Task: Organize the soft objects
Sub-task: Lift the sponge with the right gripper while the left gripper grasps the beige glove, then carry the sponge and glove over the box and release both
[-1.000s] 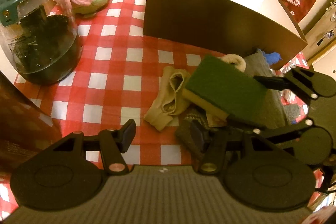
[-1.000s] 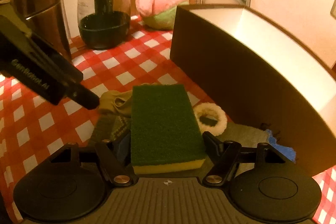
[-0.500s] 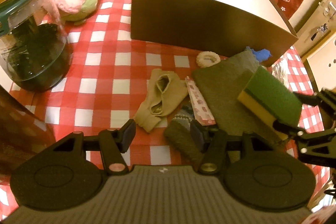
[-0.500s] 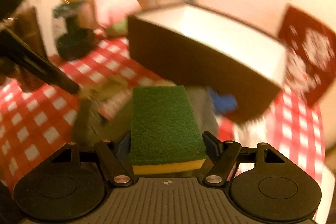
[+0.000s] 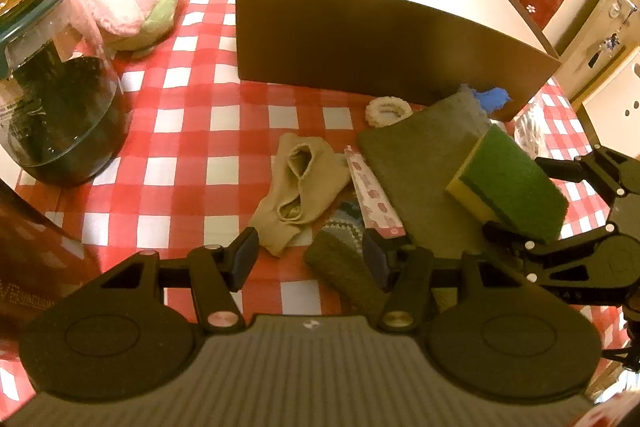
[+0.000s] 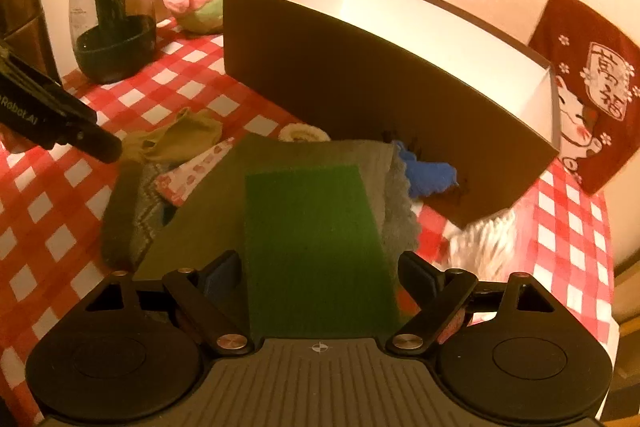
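Between the opening jaws of the right gripper (image 6: 320, 277), a light, compressible sponge (image 6: 316, 247) is released, best regripped across its long sides.

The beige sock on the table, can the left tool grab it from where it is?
Probably yes. The beige sock lies flat just ahead of the left tool, whose jaws stand open and empty, with nothing covering the sock. The patterned sock lies close beside it and might get pinched too.

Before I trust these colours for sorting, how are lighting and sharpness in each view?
Both views: warm orange cast, fisheye bending the box. Left wrist: sharp. Right wrist: sponge soft, white thing beside it smeared.
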`<state>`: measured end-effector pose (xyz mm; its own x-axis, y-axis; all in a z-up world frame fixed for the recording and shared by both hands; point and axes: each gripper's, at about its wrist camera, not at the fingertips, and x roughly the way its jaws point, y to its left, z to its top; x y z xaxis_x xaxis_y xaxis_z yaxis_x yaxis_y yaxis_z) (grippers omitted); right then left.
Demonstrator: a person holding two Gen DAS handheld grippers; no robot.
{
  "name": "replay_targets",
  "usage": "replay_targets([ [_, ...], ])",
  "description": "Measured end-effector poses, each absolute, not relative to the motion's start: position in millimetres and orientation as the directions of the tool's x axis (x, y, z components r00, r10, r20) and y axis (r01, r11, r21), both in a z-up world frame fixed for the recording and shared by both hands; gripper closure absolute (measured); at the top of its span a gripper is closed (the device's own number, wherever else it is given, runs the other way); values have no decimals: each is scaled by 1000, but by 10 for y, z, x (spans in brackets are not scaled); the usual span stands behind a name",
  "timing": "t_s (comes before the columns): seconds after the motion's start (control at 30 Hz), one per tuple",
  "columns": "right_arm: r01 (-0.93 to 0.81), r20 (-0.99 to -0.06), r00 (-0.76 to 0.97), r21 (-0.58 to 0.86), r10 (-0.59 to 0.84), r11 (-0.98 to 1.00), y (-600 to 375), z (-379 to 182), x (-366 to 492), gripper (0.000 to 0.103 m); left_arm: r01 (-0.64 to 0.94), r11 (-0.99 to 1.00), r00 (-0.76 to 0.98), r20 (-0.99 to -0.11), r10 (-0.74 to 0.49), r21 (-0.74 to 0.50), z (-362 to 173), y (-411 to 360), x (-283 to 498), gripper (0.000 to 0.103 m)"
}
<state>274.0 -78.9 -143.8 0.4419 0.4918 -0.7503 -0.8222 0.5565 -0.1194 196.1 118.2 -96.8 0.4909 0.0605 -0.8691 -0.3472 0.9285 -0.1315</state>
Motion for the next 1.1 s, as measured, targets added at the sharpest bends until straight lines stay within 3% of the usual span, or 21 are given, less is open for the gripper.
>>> replay_targets([
  [0.07,-820,-754,446,-127,483,559,-747,-1458,2756,30,-342,931,496,-866,64,-127,-990,1193,1972,49],
  [0.23,-812,-739,467,-142,485,567,-760,-1431,2716,32,-319,941,499,-864,67,-111,-1074,1223,2078,53],
  [0.47,-729,-719,498,-44,485,684,-943,-1277,2871,32,-305,947,486,-872,61,-104,-1250,1327,2346,56],
  [0.8,-600,-733,523,46,435,799,-1263,-1219,3078,32,-253,963,456,-889,37,-90,-1450,1351,2612,76],
  [0.87,-587,-734,529,45,425,809,-1311,-1218,3095,32,-239,967,463,-885,37,-85,-1443,1348,2618,83],
  [0.93,-574,-735,535,45,417,817,-1351,-1212,3103,32,-232,970,473,-880,41,-79,-1420,1356,2613,99],
  [1.1,-559,-730,545,50,412,828,-1426,-1180,3116,32,-264,957,497,-867,29,-119,-1305,1461,2534,100],
])
